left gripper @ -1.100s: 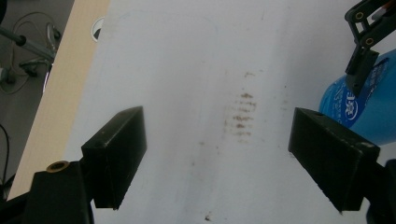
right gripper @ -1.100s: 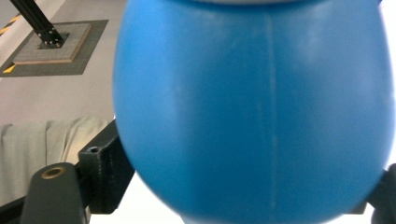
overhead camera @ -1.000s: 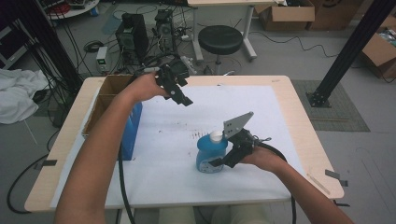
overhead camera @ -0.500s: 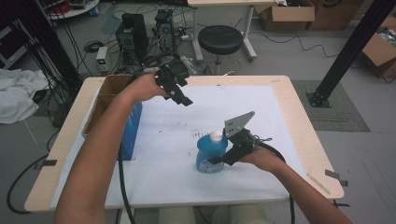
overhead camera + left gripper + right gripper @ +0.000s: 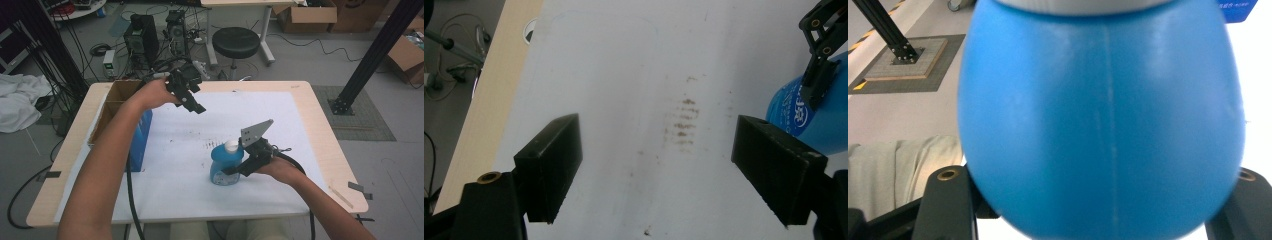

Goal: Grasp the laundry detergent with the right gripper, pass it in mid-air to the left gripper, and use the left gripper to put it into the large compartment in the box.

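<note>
Right gripper [image 5: 235,169] had just been closing its jaws on the blue detergent bottle [image 5: 225,165], which stood upright near the middle of the white-covered tabletop [image 5: 300,125], toward the near edge. The bottle body sat squarely between the jaws, apparently clamped. Left gripper [image 5: 192,102] hung above the far-left tabletop beside the cardboard box [image 5: 107,112], jaws wide open and empty. Judgement: the grip should be firm and centred on the smooth rounded body before any lift, keeping the bottle vertical and its white cap [image 5: 231,146] up.
</note>
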Available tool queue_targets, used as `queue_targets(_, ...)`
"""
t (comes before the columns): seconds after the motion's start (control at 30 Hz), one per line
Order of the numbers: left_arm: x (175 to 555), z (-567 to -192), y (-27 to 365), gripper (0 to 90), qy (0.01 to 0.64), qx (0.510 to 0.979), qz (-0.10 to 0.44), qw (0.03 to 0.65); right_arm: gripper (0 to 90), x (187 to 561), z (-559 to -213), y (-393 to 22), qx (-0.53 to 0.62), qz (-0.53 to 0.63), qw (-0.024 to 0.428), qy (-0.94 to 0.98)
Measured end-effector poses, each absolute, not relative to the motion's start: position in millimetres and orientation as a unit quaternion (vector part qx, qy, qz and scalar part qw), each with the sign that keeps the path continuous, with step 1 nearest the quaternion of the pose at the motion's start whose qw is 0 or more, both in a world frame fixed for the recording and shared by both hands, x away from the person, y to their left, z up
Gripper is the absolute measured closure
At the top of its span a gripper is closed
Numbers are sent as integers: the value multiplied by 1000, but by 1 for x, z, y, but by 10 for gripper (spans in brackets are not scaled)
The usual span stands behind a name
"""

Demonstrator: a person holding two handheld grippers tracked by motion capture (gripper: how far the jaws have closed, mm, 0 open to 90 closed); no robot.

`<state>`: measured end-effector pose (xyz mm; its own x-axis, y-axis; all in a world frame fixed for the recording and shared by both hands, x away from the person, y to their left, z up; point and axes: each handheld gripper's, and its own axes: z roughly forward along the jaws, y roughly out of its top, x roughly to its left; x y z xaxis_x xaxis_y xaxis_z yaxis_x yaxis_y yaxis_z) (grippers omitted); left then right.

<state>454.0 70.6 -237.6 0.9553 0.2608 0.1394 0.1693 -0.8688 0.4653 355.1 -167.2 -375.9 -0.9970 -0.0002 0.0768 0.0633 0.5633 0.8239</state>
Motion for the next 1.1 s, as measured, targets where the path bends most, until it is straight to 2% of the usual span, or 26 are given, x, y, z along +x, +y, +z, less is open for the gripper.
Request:
queue_targets(0.23,454,-238,71,214,113,961,99,233,352,355,-376,-167,-17,-468,32,-883)
queue_targets(0.47,454,-239,71,214,113,961,99,232,403,354,-376,-166,-11,-469,29,-882)
queue_targets(0.67,453,-238,71,215,112,961,99,232,424,352,-375,-166,2,-468,10,-884)
queue_targets(1.1,448,-235,74,218,113,960,104,233,434,350,-375,-167,9,-471,1,-882)
